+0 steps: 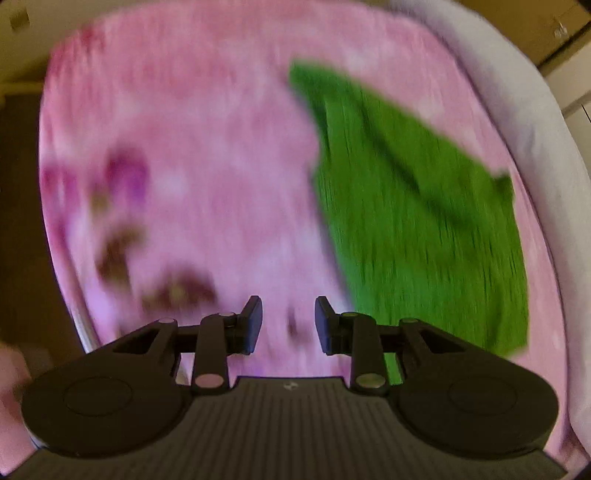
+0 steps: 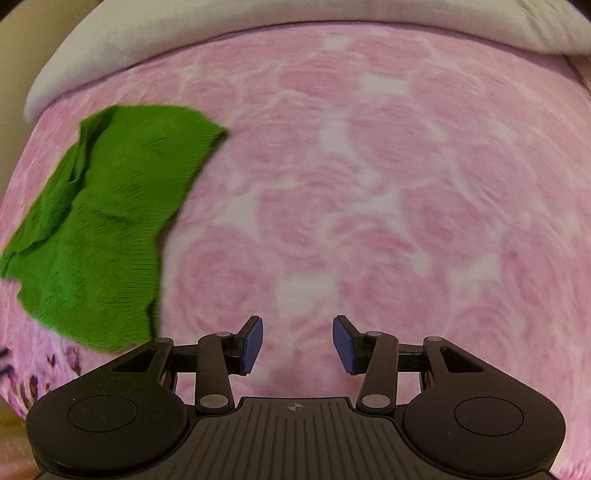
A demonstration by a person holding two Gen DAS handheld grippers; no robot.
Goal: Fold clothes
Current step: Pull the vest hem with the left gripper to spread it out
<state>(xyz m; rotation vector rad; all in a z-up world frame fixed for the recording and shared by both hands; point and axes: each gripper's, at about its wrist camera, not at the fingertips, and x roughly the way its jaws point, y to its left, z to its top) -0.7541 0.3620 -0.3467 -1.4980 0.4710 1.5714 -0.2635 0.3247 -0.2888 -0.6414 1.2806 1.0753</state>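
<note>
A green garment (image 1: 417, 221) is seen lying on a pink rose-patterned blanket (image 1: 207, 155), partly folded, with an overlapping layer and creases across its surface. In the left wrist view the picture is blurred, and the garment is placed ahead and to the right of the left gripper (image 1: 288, 325), its near edge reaching down just beside the right-hand finger; whether cloth and finger touch cannot be told. The fingers of the left gripper are held apart, with only blanket seen in the gap and nothing clasped.

In the right wrist view the same garment (image 2: 107, 229) is found to the left of the right gripper (image 2: 297, 343), its near corner ending just above the gripper's left linkage, clear of the blue pads (image 2: 253, 343). The right gripper's fingers are spread wide, and nothing is gripped between them; only pink blanket (image 2: 369, 184) is seen there. A white quilt or sheet (image 2: 258, 26) is laid along the far edge of the blanket, beyond the garment
</note>
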